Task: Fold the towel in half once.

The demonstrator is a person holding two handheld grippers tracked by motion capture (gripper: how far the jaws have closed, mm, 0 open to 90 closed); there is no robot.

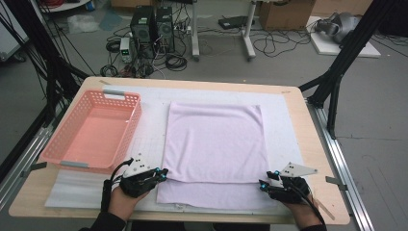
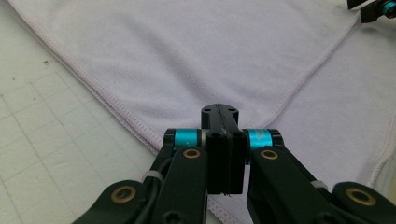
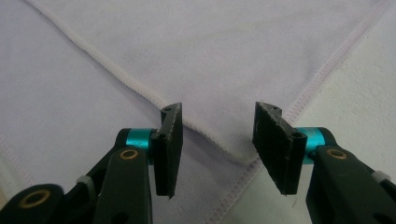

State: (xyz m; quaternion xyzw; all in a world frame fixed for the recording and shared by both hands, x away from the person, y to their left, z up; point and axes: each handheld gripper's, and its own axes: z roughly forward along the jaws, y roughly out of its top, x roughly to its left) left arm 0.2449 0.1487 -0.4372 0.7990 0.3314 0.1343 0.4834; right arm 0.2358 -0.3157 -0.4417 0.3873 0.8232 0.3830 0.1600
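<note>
At the cloth's [image 1: 215, 144] near edge, left tongs [image 1: 162, 174] pinch its corner, right tongs [image 1: 264, 184] gape.

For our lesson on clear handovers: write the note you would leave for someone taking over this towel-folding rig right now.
Left gripper: jaws shut, at the near left corner of the towel's upper layer; whether cloth is pinched I cannot tell.
Right gripper: jaws open, either side of the near right corner, not gripping.
Towel: flat on the white mat, folded once, the upper layer stopping short of the lower layer's near edge.
Pink basket: left of the towel, nothing in it.
Left to do, likely: close the right gripper, make the next fold, perhaps put the towel in the basket.
</note>
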